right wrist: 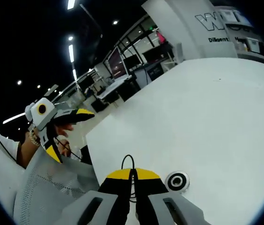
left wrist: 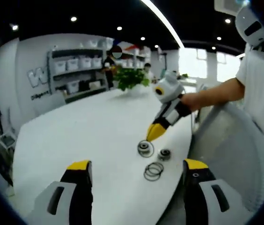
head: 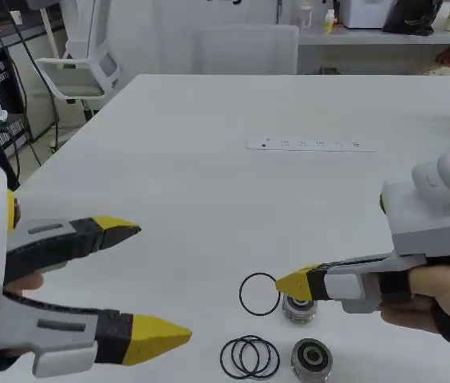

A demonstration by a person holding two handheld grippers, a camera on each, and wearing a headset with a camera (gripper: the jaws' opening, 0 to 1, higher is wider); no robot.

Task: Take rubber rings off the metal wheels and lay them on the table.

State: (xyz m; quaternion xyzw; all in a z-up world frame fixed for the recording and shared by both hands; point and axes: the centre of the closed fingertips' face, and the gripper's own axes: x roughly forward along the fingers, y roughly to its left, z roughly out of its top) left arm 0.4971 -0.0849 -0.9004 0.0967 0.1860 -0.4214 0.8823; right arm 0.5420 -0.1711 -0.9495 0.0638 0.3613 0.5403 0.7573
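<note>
My right gripper [head: 282, 283] is shut on a thin black rubber ring [head: 258, 294], which sticks out to the left of its yellow tips. In the right gripper view the ring [right wrist: 128, 161] loops up from between the closed jaws. A metal wheel [head: 299, 309] stands on the white table just below those tips. A second wheel [head: 311, 357], with a dark centre, sits nearer the front edge. Beside it lie a few loose black rings [head: 249, 357], overlapping. My left gripper [head: 153, 282] is open and holds nothing, well left of the wheels.
A white power strip [head: 310, 144] lies flat on the table [head: 209, 159] further back. An office chair [head: 81, 56] stands past the far left corner. The person's other hand and sleeve show beside the table's edge in the left gripper view.
</note>
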